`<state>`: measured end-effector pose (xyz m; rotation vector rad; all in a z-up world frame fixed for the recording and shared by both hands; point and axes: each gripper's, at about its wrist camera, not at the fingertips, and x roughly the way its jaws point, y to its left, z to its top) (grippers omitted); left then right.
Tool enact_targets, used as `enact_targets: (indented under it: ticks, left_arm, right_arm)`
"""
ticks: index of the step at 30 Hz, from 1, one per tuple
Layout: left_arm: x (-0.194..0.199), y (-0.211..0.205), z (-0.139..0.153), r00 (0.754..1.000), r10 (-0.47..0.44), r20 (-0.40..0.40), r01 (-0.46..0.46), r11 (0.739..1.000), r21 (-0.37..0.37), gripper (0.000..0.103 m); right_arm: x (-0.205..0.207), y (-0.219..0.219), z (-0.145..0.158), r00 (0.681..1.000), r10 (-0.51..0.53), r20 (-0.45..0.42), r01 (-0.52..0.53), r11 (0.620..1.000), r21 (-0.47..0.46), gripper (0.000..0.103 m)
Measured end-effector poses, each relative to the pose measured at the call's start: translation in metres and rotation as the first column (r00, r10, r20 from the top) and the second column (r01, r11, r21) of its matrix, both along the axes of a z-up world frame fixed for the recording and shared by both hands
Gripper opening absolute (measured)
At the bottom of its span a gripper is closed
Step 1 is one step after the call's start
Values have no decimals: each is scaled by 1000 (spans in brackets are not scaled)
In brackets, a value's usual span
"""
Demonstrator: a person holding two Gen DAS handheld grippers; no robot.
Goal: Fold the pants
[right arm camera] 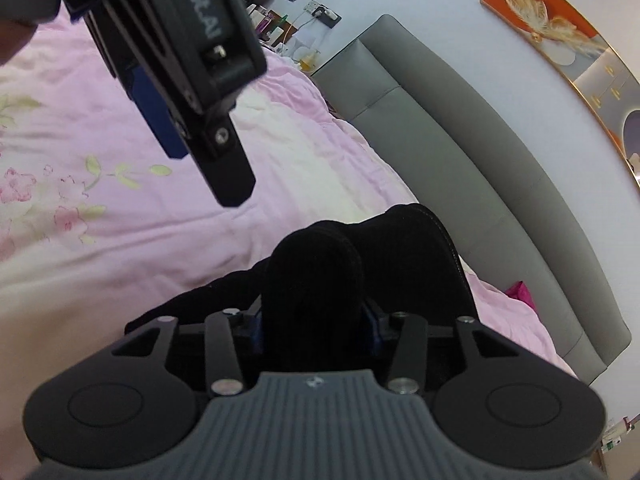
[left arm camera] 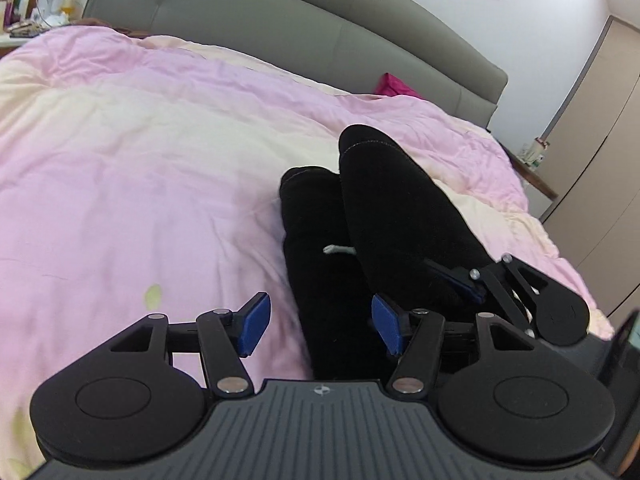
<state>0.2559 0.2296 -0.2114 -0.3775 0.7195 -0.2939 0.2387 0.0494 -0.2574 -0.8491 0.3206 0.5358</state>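
The black pants (left arm camera: 360, 216) lie on the pink duvet (left arm camera: 140, 160), their two legs running away toward the headboard. A small white tag (left arm camera: 338, 249) shows between the legs. My left gripper (left arm camera: 320, 320) is open, its blue pads (left arm camera: 256, 322) straddling the near end of the left leg just above it. My right gripper (right arm camera: 316, 320) is shut on a bunched fold of the pants (right arm camera: 316, 272) and lifts it. It also shows in the left wrist view (left arm camera: 492, 284) at the right leg. The left gripper's body (right arm camera: 168, 52) hangs at the upper left of the right wrist view.
A grey padded headboard (left arm camera: 280, 28) runs along the far edge of the bed. A magenta item (left arm camera: 394, 86) lies by the headboard. A cluttered nightstand (left arm camera: 24, 8) stands at the far left. A wardrobe (left arm camera: 600, 140) stands on the right. A framed picture (right arm camera: 560, 48) hangs above.
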Motion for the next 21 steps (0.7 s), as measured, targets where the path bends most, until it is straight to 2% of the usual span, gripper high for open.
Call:
enact_targets:
  ticks: [5, 8, 10, 12, 18, 21]
  left_arm:
    - [-4, -5, 6, 999, -31, 29, 31, 999, -30, 73]
    - [-5, -12, 7, 999, -43, 25, 44, 999, -20, 73]
    - [-4, -17, 7, 999, -49, 16, 49, 999, -12, 74]
    - [-1, -23, 6, 998, -56, -2, 56, 998, -11, 75]
    - [22, -47, -4, 992, -93, -83, 86, 993, -81, 77]
    - [30, -55, -18, 985, -79, -154, 64, 993, -104, 77]
  right_arm:
    - [-29, -15, 7, 997, 64, -32, -64, 998, 5, 58]
    - [-33, -9, 0, 997, 48, -54, -47, 999, 11, 58]
    - [-30, -1, -6, 998, 26, -61, -25, 1000, 19, 63]
    - [-30, 1, -10, 998, 29, -49, -28, 999, 23, 71]
    - [-46, -30, 5, 998, 51, -36, -49, 997, 54, 67]
    - [-51, -61, 19, 999, 2, -51, 3, 995, 98, 66]
